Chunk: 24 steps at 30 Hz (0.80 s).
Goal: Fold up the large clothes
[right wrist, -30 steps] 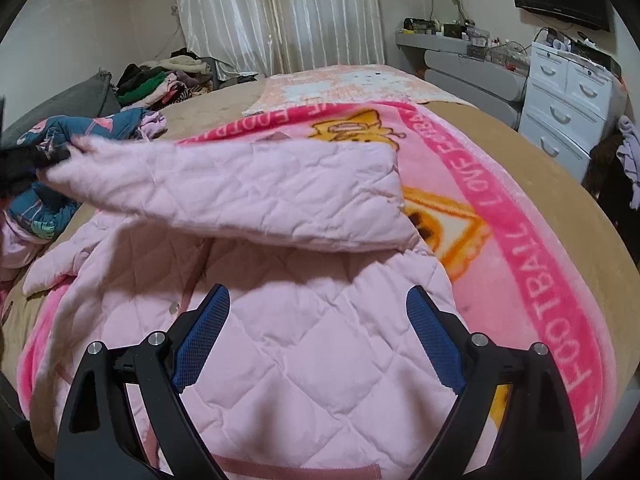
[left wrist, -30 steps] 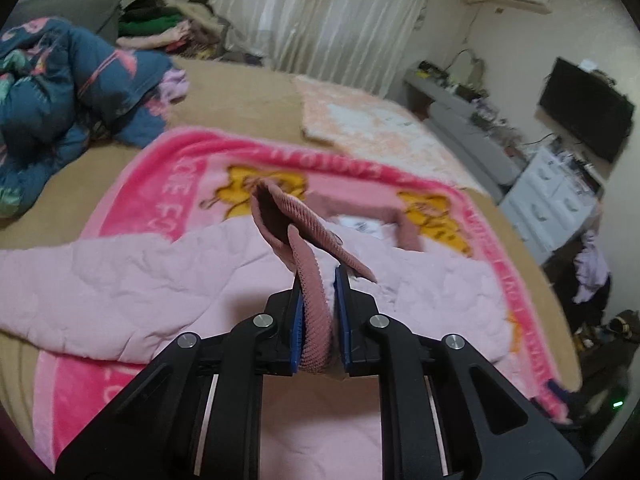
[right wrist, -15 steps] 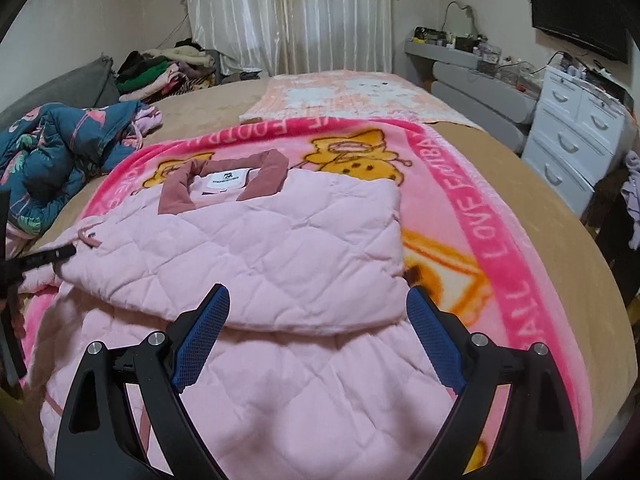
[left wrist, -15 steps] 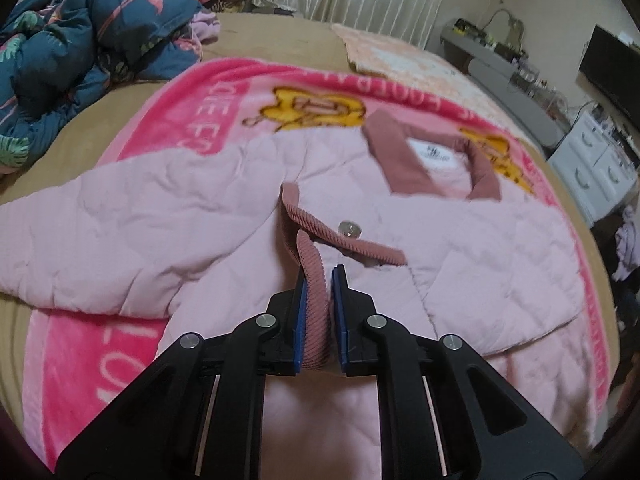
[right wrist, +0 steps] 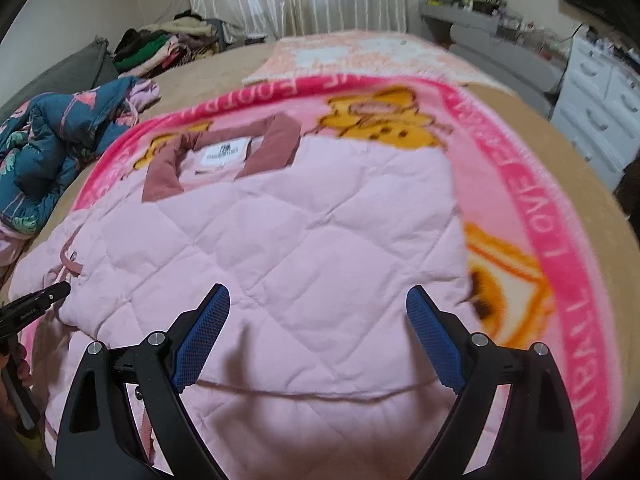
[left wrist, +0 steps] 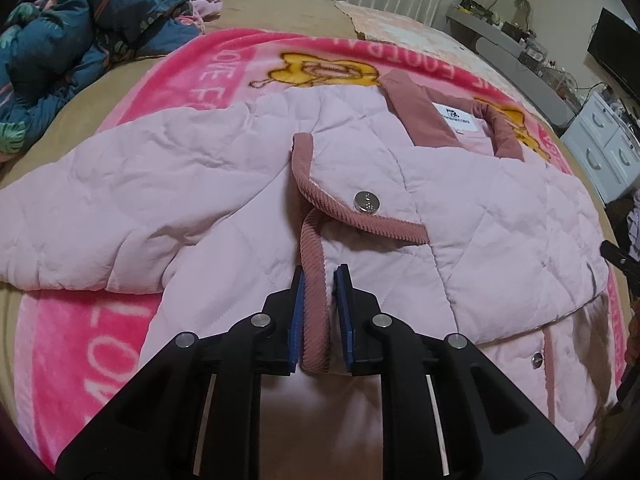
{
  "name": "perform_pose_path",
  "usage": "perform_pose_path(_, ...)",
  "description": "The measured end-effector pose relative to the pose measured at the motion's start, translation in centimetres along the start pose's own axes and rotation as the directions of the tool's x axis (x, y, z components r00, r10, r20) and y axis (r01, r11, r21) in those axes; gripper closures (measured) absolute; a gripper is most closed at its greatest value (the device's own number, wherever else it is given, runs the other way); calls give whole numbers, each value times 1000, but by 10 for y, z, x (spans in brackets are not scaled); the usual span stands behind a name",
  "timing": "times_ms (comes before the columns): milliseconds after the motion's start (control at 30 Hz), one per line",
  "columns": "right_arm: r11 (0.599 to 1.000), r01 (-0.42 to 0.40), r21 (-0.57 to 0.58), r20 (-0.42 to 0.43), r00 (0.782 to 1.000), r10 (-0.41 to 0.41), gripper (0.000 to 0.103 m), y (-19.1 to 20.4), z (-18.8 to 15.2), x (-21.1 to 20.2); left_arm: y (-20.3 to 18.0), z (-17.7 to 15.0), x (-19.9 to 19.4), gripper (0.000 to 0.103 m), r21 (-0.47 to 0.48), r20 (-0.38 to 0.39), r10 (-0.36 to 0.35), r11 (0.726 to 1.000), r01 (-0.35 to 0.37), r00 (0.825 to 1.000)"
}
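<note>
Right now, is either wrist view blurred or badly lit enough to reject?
Left wrist view: sharp, the cuff trim and snap button crisp; fisheye bends the edges. Right wrist view: motion blur smears the blanket lettering, while the right gripper stays sharp. Both evenly, dimly lit; no glare.

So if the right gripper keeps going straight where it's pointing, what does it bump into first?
Most likely the pink jacket. The right gripper is open and angled down at the quilted fabric, with nothing between its jaws. How far above the jacket it is, the picture doesn't show.
</note>
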State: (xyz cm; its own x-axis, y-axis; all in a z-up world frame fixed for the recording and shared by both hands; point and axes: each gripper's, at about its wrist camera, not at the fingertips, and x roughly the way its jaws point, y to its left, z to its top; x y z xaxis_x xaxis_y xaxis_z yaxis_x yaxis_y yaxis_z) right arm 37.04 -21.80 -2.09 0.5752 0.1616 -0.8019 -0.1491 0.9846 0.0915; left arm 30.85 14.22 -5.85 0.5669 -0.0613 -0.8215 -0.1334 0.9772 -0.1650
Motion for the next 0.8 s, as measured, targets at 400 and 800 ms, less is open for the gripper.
perform_pose_path(400, 997, 74, -7, -56, 996, -74, 13, -4, -17, 35, 0, -3, 6, 85, -2, 0, 15, 1000, -15, 1000)
perform_pose_path(800, 999, 0, 44, 34, 999, -2, 5, 11, -26, -20, 10, -11, -36, 41, -40, 27, 3, 999, -2, 1000)
